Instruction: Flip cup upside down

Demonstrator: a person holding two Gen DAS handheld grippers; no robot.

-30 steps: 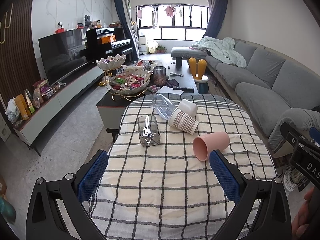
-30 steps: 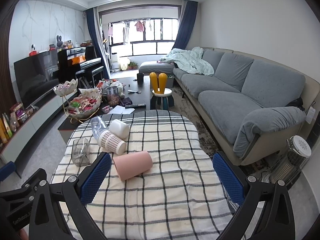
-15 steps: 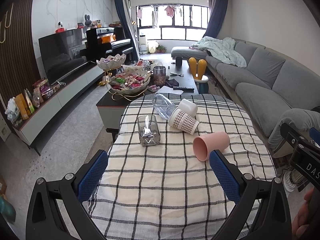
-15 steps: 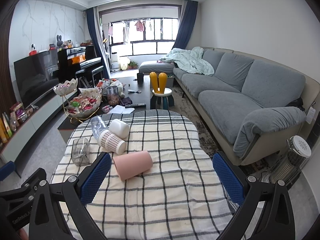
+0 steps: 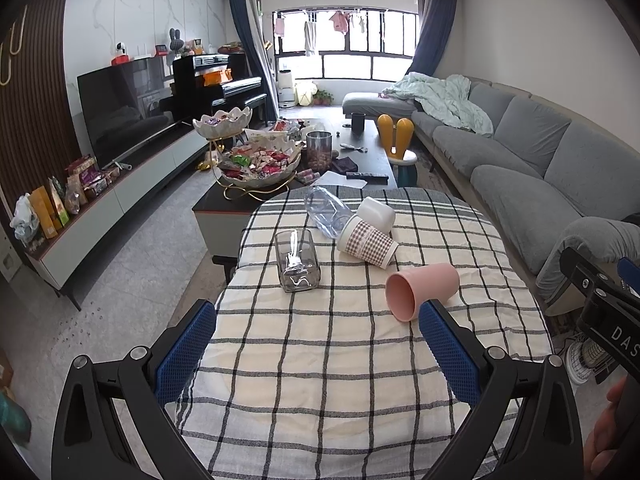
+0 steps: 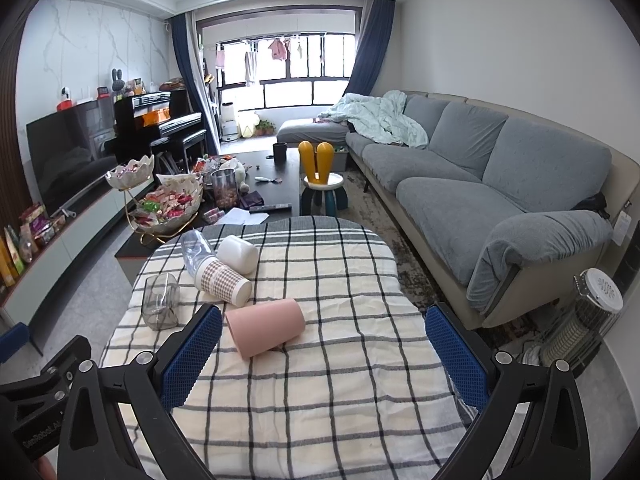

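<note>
Five vessels lie on the checked table: three cups, one glass, one bottle.

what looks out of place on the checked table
Every cup lies tipped on its side: pink cup, checked cup, white cup, clear plastic cup. Only the glass stands upright. Nothing spilled.

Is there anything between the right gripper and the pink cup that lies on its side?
Nothing visible: only bare checked tablecloth separates the open right gripper from the pink cup, near its left jaw.
</note>
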